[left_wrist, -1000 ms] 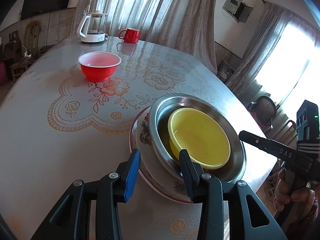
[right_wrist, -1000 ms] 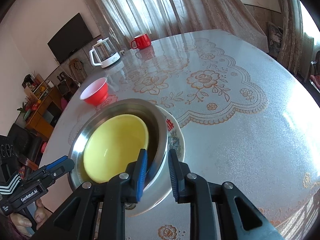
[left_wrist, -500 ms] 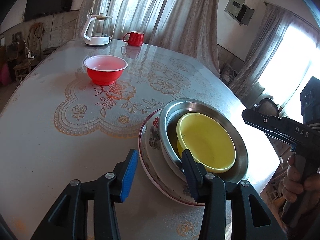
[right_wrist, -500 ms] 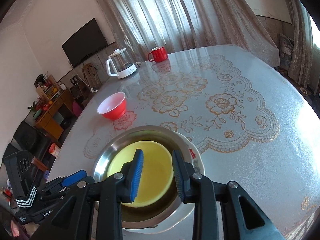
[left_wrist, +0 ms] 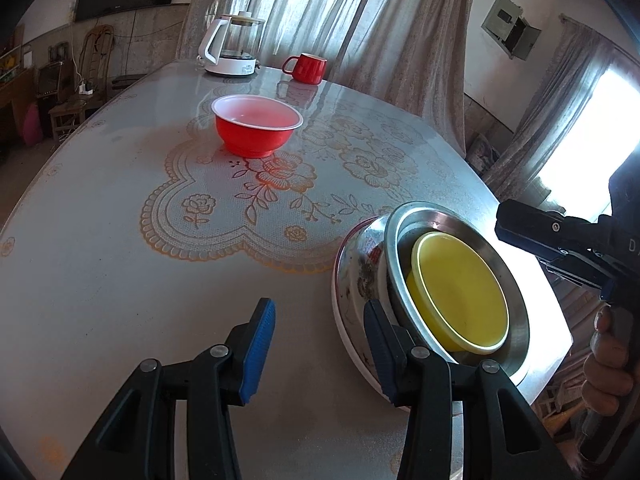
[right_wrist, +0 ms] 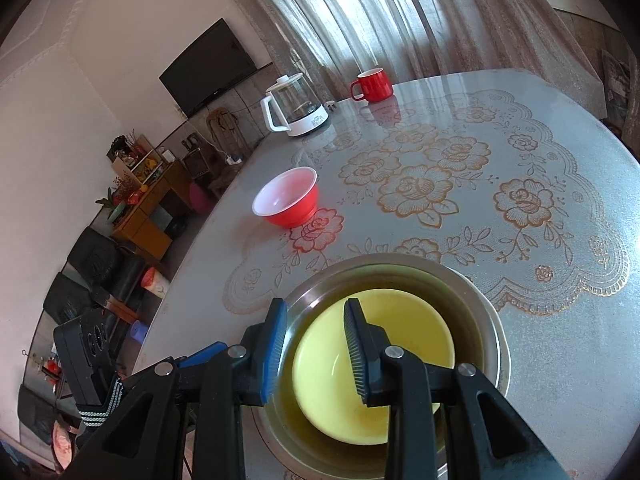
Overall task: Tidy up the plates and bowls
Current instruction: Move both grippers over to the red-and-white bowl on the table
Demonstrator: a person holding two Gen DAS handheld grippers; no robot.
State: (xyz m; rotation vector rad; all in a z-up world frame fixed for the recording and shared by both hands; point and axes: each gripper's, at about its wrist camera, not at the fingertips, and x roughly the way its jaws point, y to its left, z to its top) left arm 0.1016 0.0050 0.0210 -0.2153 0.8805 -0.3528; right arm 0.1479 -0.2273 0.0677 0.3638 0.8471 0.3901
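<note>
A yellow bowl (left_wrist: 460, 292) sits inside a steel bowl (left_wrist: 400, 240), which rests on a floral plate (left_wrist: 352, 276) near the table's right edge. My left gripper (left_wrist: 320, 348) is open over bare table just left of this stack, its right finger against the plate's rim. In the right wrist view my right gripper (right_wrist: 316, 346) hovers open above the steel bowl's (right_wrist: 480, 320) left rim, with the yellow bowl (right_wrist: 400, 340) below its right finger. A red bowl (left_wrist: 258, 128) with a white inside stands alone farther back, also the red bowl (right_wrist: 288, 200).
A glass kettle (left_wrist: 236, 46) and a red mug (left_wrist: 306, 68) stand at the table's far end. The table (left_wrist: 120, 260) has a floral cover, and its edge runs close behind the stack. A hand (left_wrist: 612, 364) holds the right gripper (left_wrist: 560, 248) at the right.
My right gripper has come off the steel bowl's rim and lifted back over it. The left gripper has swung left, so the plate's rim no longer lies between its fingers.
</note>
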